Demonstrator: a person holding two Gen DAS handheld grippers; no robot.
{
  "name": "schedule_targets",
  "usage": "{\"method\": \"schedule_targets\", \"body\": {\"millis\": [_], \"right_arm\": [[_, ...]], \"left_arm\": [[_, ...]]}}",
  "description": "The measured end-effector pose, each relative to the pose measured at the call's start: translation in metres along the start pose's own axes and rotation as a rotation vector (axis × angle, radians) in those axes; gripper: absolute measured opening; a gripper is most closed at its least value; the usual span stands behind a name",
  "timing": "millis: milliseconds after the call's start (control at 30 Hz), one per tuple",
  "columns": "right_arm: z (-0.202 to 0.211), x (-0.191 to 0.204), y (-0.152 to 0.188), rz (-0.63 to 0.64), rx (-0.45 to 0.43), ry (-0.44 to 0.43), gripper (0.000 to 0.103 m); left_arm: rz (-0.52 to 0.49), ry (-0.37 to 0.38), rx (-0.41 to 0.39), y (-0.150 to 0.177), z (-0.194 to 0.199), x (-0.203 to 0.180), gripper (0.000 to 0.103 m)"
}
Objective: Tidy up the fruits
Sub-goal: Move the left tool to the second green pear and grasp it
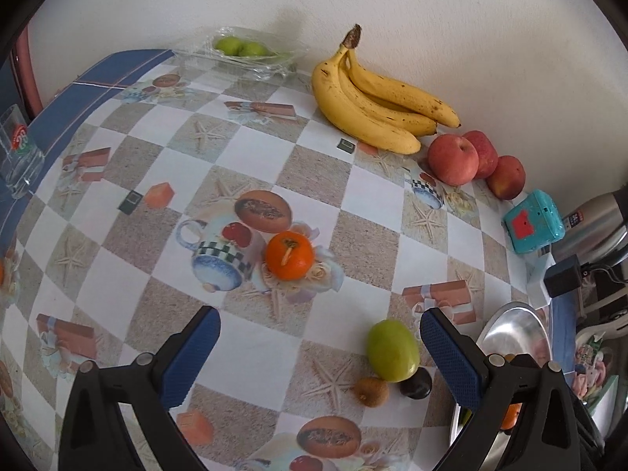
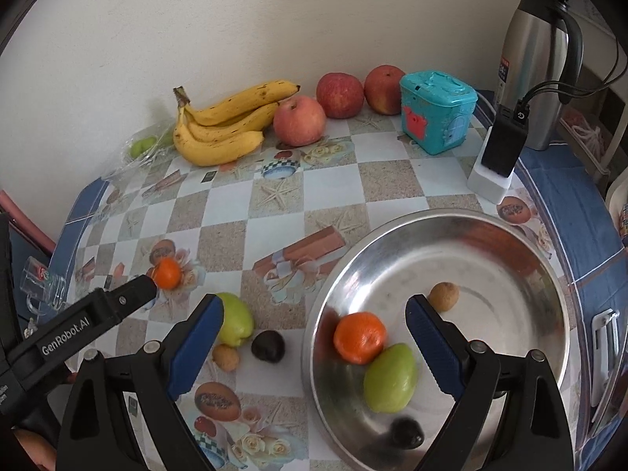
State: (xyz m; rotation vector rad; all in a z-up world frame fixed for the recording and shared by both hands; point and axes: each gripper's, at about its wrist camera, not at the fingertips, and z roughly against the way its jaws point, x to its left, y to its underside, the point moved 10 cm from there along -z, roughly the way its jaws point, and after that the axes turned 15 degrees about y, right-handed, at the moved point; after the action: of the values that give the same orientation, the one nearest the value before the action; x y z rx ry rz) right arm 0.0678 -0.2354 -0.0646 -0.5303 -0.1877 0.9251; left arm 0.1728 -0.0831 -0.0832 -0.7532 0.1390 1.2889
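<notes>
Right wrist view: metal bowl on the checked tablecloth holds an orange touching a green fruit, a small brown fruit further back, a dark blurred fruit at the near wall. Right gripper spread wide, nothing between its fingers, hovering over the bowl's left rim. On the cloth left of the bowl: second green fruit, small brown fruit on cloth and dark round fruit, all close together. Second orange further left, at the tip of the left gripper's finger as seen from here; contact cannot be told. Left wrist view: left gripper wide apart, holding nothing, orange on cloth ahead of it and clear of both fingers; green fruit just inside the right finger. Along the wall: banana bunch, three red apples just beside it, teal toy box, steel kettle, black adapter in a white base. Clear plastic tray with green fruits in the far corner. Glass at the table's left edge.
</notes>
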Motion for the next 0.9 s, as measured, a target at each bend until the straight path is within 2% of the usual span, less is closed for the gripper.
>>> {"method": "schedule_targets", "body": {"millis": [233,300,533,633,700,767,900], "right_arm": [[-0.010,-0.011,0.005,-0.033,0.037,-0.004,0.094],[-0.013,-0.015,0.008,-0.039,0.049,0.002,0.094],[-0.016,-0.024,0.010,-0.050,0.056,0.012,0.094],[-0.017,-0.026,0.011,-0.057,0.061,0.008,0.094],[-0.017,-0.026,0.012,-0.056,0.063,0.007,0.094],[-0.017,-0.026,0.012,-0.059,0.063,0.007,0.094],[-0.017,-0.028,0.012,-0.070,0.065,0.004,0.094]], "left_arm": [[-0.016,0.008,0.060,0.012,-0.024,-0.013,0.101],[-0.016,0.014,0.077,0.018,-0.031,-0.015,0.093],[-0.016,0.056,0.135,0.040,-0.051,-0.027,0.077],[-0.020,0.066,0.159,0.048,-0.058,-0.032,0.062],[-0.005,0.098,0.166,0.050,-0.061,-0.036,0.050],[0.002,0.119,0.166,0.051,-0.060,-0.040,0.043],[-0.002,0.113,0.164,0.051,-0.059,-0.041,0.043]]}}
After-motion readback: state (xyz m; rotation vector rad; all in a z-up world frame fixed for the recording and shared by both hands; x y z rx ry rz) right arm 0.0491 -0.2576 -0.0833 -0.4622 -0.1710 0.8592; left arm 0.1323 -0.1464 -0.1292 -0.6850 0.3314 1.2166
